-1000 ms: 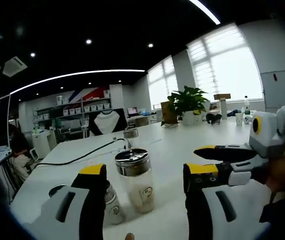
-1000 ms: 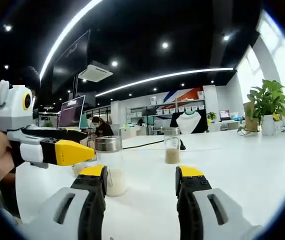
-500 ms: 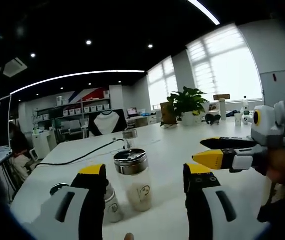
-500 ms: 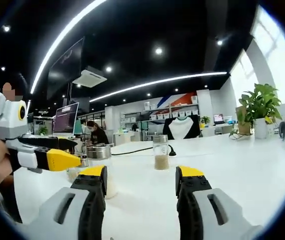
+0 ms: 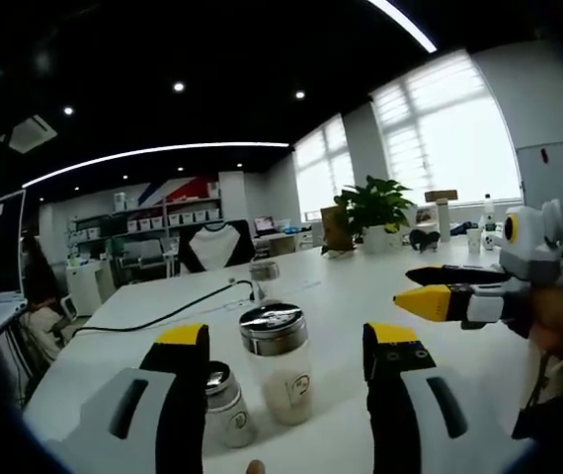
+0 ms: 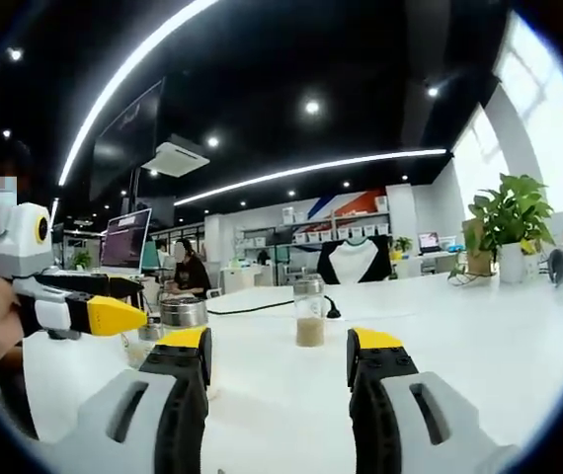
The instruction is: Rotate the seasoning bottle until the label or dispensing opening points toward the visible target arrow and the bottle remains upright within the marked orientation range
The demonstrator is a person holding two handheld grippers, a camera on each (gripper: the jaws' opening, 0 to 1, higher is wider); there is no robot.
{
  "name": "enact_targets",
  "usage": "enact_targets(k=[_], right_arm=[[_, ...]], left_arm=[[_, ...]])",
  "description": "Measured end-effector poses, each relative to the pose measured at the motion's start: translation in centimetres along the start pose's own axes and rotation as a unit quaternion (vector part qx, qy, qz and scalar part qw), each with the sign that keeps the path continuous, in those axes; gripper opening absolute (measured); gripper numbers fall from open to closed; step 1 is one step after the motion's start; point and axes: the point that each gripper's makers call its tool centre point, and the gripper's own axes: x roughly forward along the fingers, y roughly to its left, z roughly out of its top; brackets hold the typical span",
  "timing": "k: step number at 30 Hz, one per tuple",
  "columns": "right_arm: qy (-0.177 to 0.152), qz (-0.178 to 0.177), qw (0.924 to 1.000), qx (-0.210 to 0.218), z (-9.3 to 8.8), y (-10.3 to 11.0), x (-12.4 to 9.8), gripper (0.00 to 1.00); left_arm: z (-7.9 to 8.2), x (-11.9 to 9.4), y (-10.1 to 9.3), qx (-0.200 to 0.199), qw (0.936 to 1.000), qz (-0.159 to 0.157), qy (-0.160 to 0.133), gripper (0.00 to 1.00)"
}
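A clear seasoning bottle (image 5: 280, 367) with a silver lid and white grains stands upright on the white table (image 5: 361, 296), a small label facing me. It sits ahead of my open left gripper (image 5: 286, 341), between the jaws in the picture and touching neither. A shorter bottle (image 5: 225, 400) stands against its left side. My right gripper (image 5: 430, 296) hangs to the bottle's right, apart from it. In the right gripper view the right gripper (image 6: 280, 341) is open and holds nothing, the silver-lidded bottle (image 6: 183, 314) peeks over its left jaw, and the left gripper (image 6: 84, 308) reaches in from the left.
A third bottle (image 6: 308, 312) holding brown seasoning stands farther back on the table, the same bottle (image 5: 262, 277) next to a black cable (image 5: 163, 314). A potted plant (image 5: 370, 207) stands at the far right end. A person (image 6: 185, 267) sits at a desk beyond.
Both cameras have shifted slightly. In the left gripper view the right gripper has drawn back to the right, away from the silver-lidded bottle. The bottles still stand upright in place.
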Motion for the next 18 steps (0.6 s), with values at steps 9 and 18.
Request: enact_targets(k=[9,18], right_arm=[[0.005,0.009,0.9999,-0.009,0.1,-0.4,1.3,0.55],[0.025,0.038,0.9989,-0.011,-1.0,0.1,3.3,0.57]], left_arm=[[0.6,1.2,-0.1,-0.001,0.9999,-0.013,-0.004,0.67],[0.9,2.4,0.0,0.006,0.9994,-0.033,-0.005,0.73]])
